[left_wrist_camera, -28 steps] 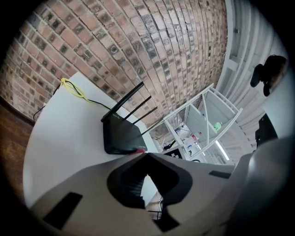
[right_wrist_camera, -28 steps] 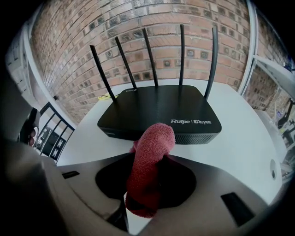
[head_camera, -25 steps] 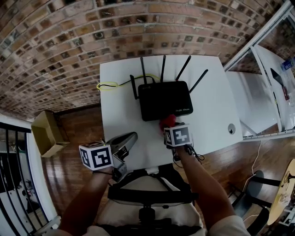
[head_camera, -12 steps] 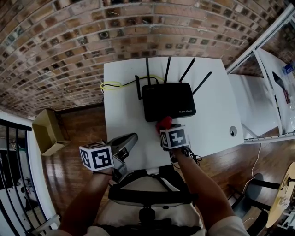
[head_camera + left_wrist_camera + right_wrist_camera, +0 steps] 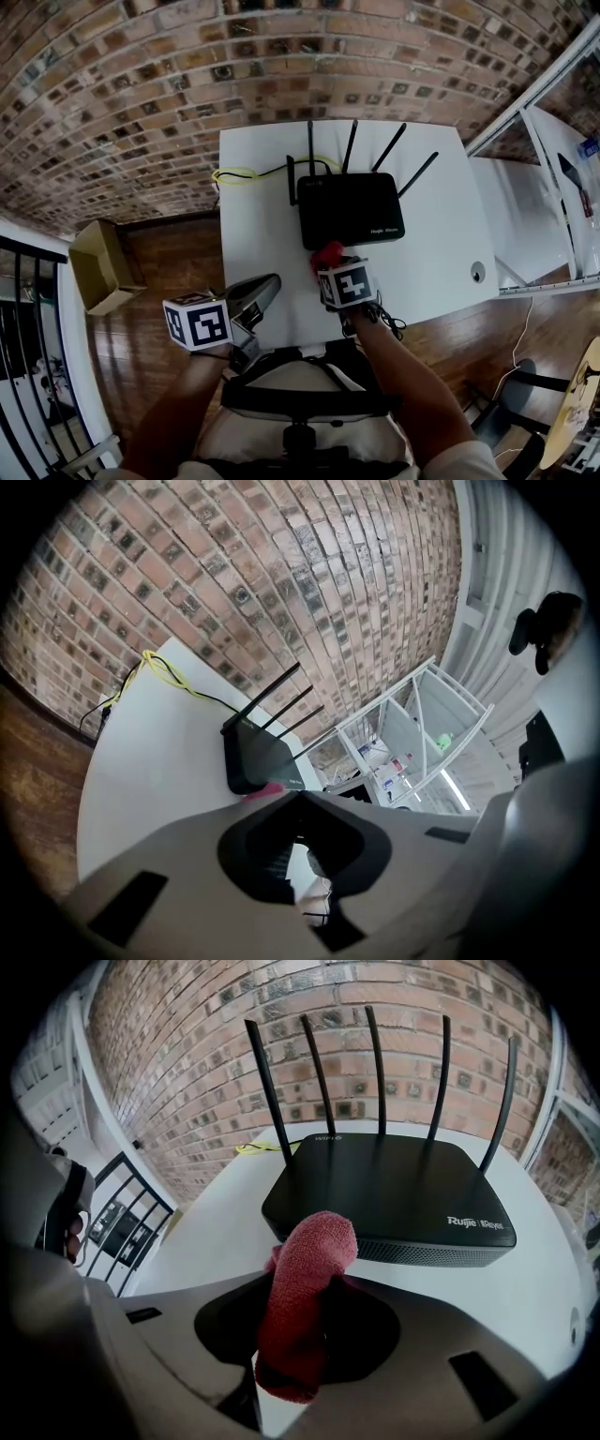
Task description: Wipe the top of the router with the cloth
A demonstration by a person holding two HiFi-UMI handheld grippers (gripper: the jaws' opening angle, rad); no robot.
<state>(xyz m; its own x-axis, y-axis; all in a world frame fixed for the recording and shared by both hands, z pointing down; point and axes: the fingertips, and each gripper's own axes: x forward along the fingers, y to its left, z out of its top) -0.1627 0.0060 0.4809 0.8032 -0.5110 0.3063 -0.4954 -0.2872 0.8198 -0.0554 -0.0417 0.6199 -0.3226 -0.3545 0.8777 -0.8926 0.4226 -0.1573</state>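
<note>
Carried the rolled red terry cloth [image 5: 305, 1307], clamped in the right gripper [image 5: 300, 1335], leftward to the near left corner of the flat black plastic router [image 5: 352, 208] on the white table [image 5: 262, 234], short of its top, wiping unstarted; kept the left gripper [image 5: 265, 284] closed and empty, near left.

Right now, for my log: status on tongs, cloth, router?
Right tongs shut on red cloth. Left tongs shut, empty, aside. Cloth at near edge of router, not on top. Antennas at far edge only.
</note>
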